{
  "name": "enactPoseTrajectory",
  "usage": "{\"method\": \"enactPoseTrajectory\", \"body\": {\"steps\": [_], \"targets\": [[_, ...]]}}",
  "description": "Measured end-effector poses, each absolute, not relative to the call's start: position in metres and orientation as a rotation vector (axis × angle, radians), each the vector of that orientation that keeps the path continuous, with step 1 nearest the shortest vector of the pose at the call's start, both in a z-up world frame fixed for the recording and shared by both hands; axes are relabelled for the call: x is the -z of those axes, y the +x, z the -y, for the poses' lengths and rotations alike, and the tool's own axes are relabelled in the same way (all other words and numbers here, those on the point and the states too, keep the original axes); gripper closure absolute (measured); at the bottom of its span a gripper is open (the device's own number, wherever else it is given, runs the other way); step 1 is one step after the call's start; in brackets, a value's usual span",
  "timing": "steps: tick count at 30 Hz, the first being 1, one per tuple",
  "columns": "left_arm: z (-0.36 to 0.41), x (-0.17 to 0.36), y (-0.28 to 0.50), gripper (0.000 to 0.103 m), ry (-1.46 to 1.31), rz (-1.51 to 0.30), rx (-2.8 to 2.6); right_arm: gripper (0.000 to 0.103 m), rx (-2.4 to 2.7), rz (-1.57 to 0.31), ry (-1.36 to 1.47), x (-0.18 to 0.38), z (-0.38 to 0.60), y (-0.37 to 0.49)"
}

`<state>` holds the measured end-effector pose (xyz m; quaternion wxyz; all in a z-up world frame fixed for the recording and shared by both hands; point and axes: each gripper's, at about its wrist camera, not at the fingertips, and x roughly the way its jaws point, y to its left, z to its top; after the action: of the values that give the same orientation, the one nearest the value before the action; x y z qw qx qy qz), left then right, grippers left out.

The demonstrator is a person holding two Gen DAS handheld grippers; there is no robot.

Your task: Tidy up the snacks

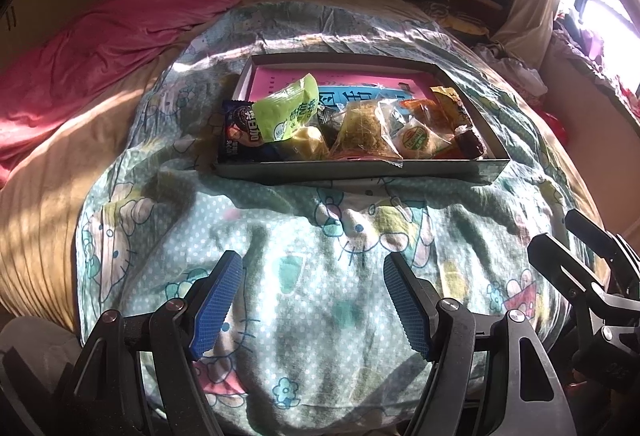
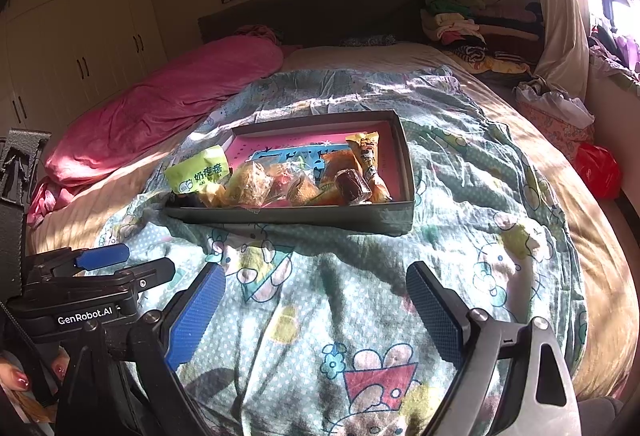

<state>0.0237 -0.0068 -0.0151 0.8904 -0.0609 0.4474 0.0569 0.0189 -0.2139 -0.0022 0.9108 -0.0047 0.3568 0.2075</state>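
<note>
A shallow dark box (image 1: 360,170) (image 2: 288,216) with a pink bottom lies on the cartoon-print bedspread. Several wrapped snacks are heaped along its near side. A light green packet (image 1: 286,108) (image 2: 198,170) leans over the box's left edge, and a dark blue biscuit pack (image 1: 240,132) sits at the left corner. A dark brown wrapped cake (image 2: 352,184) (image 1: 470,142) lies at the right. My left gripper (image 1: 314,300) hovers open over the bedspread, short of the box, nothing between its fingers. My right gripper (image 2: 316,312) is open too, equally empty. Each gripper shows at the edge of the other's view.
A pink blanket (image 1: 120,32) (image 2: 172,100) lies bunched at the far left of the bed. Piled clothes (image 2: 472,24) sit at the headboard's right. A red bag (image 2: 598,170) lies beside the bed on the right, below the bright window. A hand with painted nails (image 2: 24,376) shows at lower left.
</note>
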Motion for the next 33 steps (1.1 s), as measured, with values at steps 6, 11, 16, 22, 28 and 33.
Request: {"method": "enactPoseTrajectory", "body": {"steps": [6, 11, 16, 22, 28, 33], "targets": [[0.0064, 0.0153, 0.0242, 0.028, -0.124, -0.931, -0.125, 0.011, -0.427, -0.736, -0.009, 0.0026, 0.2142, 0.0192], [0.0063, 0.0152, 0.0242, 0.028, -0.121, -0.931, -0.129, 0.011, -0.428, -0.737, -0.01, 0.0026, 0.2141, 0.0194], [0.006, 0.0157, 0.0242, 0.028, -0.116, -0.932, -0.138, 0.011, -0.428, -0.736, -0.009, 0.0028, 0.2144, 0.0197], [0.0067, 0.0163, 0.0244, 0.028, -0.111, -0.935, -0.146, 0.011, -0.428, -0.735, -0.01, 0.0024, 0.2141, 0.0194], [0.0076, 0.0165, 0.0244, 0.028, -0.105, -0.936, -0.151, 0.011, -0.427, -0.735, -0.009, 0.0025, 0.2151, 0.0196], [0.0075, 0.0181, 0.0247, 0.028, -0.069, -0.929, -0.176, 0.011, -0.425, -0.737, 0.002, 0.0041, 0.2197, 0.0234]]}}
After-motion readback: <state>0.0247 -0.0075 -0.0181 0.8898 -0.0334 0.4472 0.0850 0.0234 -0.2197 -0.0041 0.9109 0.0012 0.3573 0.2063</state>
